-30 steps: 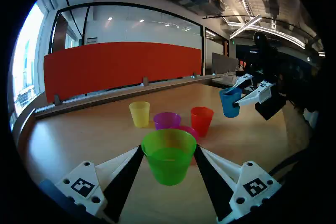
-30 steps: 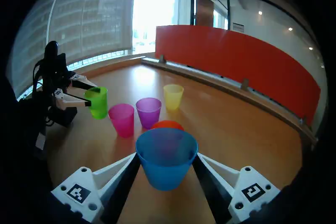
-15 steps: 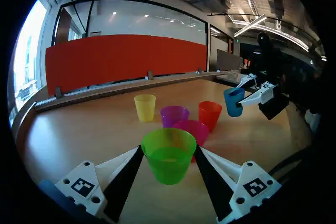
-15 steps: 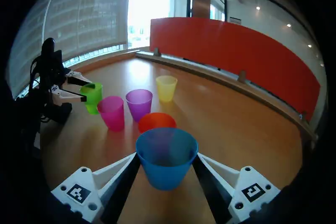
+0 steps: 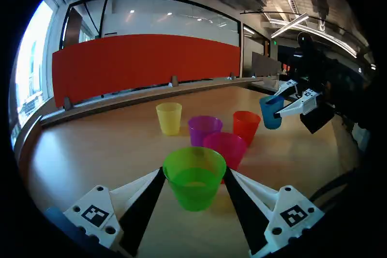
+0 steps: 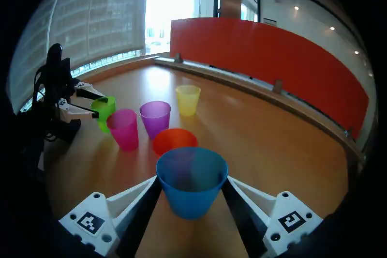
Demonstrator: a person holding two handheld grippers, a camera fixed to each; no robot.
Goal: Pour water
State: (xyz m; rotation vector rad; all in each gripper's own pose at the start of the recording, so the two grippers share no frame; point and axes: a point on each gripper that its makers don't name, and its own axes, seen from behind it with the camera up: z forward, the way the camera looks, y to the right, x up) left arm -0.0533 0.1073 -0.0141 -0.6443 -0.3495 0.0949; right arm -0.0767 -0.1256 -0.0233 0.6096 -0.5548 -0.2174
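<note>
While both are pointing level across the wooden table (image 5: 96,151), the left gripper (image 5: 194,174) is squeezing an upright green cup (image 5: 194,195) between its fingers, and the right gripper (image 6: 192,178) is likewise clamping an upright blue cup (image 6: 192,195), behind the orange cup (image 6: 174,140).

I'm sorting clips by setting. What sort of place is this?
Probably an open-plan office: a long wooden desk with an orange-red divider panel along its far edge, a glass-walled room behind that, and tall windows with blinds.
</note>
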